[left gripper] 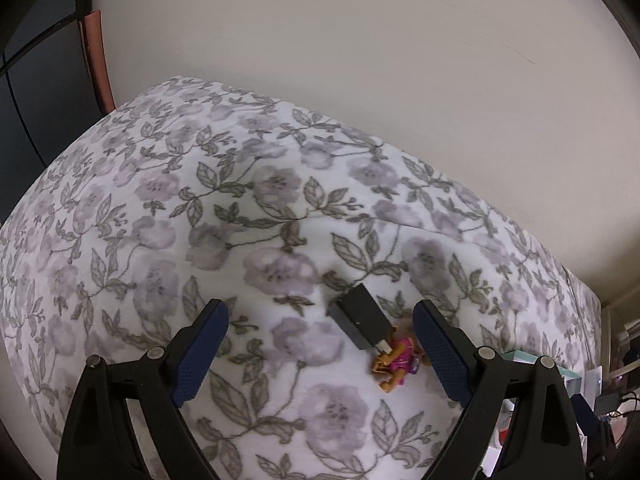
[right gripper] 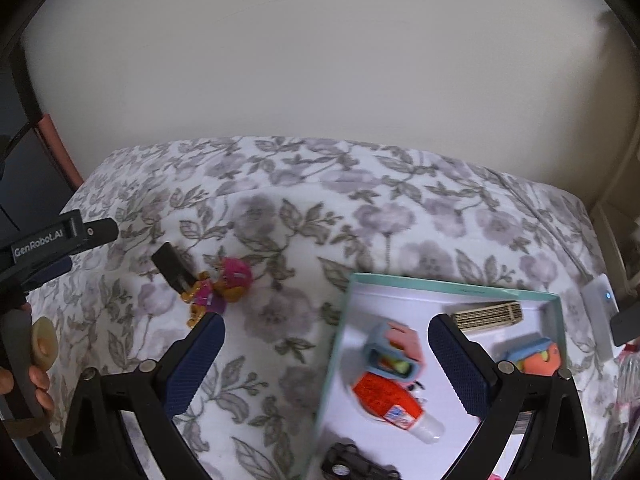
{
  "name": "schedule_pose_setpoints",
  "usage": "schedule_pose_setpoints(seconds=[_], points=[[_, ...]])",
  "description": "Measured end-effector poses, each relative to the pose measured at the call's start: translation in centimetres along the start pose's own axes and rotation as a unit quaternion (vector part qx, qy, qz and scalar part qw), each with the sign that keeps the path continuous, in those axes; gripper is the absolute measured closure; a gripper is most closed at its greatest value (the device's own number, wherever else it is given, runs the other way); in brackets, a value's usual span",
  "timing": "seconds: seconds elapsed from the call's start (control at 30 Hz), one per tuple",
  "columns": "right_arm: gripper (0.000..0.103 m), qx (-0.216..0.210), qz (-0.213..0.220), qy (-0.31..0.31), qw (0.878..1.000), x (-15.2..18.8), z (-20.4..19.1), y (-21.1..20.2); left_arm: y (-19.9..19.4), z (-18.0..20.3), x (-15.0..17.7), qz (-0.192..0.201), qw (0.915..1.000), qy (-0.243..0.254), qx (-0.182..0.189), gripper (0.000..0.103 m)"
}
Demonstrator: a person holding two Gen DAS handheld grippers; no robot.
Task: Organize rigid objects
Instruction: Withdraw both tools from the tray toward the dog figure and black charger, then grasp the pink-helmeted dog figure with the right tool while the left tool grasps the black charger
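- While the left hand-held gripper (left gripper: pixel 320 322) hung spread and empty over the bed (left gripper: pixel 160 200), the black stick (left gripper: pixel 358 318) lay touching the toy figure (left gripper: pixel 396 360), left of the box (right gripper: pixel 336 344).
- The right hand-held gripper (right gripper: pixel 326 330) was spread too.
- Closing on the stick could likely snag the figure or sink into soft bedding.

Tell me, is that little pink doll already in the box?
Out. The pink doll lies on the floral blanket beside a black block, left of the box.

floral blanket (left gripper: pixel 160 208), plain wall (left gripper: pixel 360 60)
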State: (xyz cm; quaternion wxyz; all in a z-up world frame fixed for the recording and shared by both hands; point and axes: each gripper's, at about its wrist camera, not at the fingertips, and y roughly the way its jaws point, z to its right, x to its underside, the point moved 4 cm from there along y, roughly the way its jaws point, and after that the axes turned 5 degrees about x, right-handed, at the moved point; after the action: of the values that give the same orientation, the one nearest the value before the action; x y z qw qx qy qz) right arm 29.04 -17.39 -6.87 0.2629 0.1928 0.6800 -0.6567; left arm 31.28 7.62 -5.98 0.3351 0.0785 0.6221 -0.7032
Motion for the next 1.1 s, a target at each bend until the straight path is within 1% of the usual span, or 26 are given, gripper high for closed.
schedule_pose_setpoints(seconds=[0.2, 0.33, 0.43, 0.5, 0.57, 0.67, 0.73, 0.8, 0.9, 1.0, 1.1], points=[[0.000, -0.040, 0.002, 0.004, 0.999, 0.2, -2.1, 0.8, 0.4, -1.1, -0.2, 0.000, 0.9999, -0.010, -0.001, 0.010], [0.000, -0.053, 0.000, 0.006, 0.999, 0.4, -3.2, 1.7, 0.7, -1.4, -0.3, 0.007, 0.9998, -0.018, 0.008, 0.009], [0.000, -0.072, -0.003, 0.016, 0.997, 0.4, -3.6, 2.2, 1.6, -1.4, 0.0, -0.010, 0.9995, -0.023, 0.020, 0.009], [0.003, -0.080, -0.002, 0.021, 0.997, 0.2, -4.0, 2.6, 2.3, -1.3, 0.2, -0.019, 0.9991, -0.029, 0.025, 0.009], [0.007, -0.086, -0.005, 0.025, 0.996, 0.0, -4.4, 3.2, 3.0, -0.9, 0.4, -0.026, 0.9988, -0.026, 0.033, 0.010], [0.012, -0.103, -0.016, 0.039, 0.994, -0.4, -4.9, 4.6, 4.4, -0.5, 0.8, -0.048, 0.9976, -0.028, 0.042, 0.010], [0.015, -0.115, -0.026, 0.054, 0.992, -0.6, -5.1, 5.6, 5.2, -0.6, 0.9, -0.055, 0.9963, -0.037, 0.054, 0.010], [0.017, -0.128, -0.031, 0.067, 0.989, -0.8, -5.5, 6.5, 6.0, -0.7, 0.9, -0.063, 0.9951, -0.047, 0.060, 0.010], [0.019, -0.118, -0.041, 0.069, 0.990, -0.9, -6.2, 7.9, 6.8, -0.8, 0.8, -0.068, 0.9937, -0.051, 0.073, 0.010], [0.021, -0.104, -0.048, 0.067, 0.991, -0.7, -7.1, 8.8, 7.4, -0.9, 0.6, -0.072, 0.9933, -0.047, 0.077, 0.010], [0.027, -0.101, -0.054, 0.065, 0.991, -0.6, -7.8, 9.7, 8.0, -1.0, 0.4, -0.080, 0.9920, -0.044, 0.087, 0.010]])
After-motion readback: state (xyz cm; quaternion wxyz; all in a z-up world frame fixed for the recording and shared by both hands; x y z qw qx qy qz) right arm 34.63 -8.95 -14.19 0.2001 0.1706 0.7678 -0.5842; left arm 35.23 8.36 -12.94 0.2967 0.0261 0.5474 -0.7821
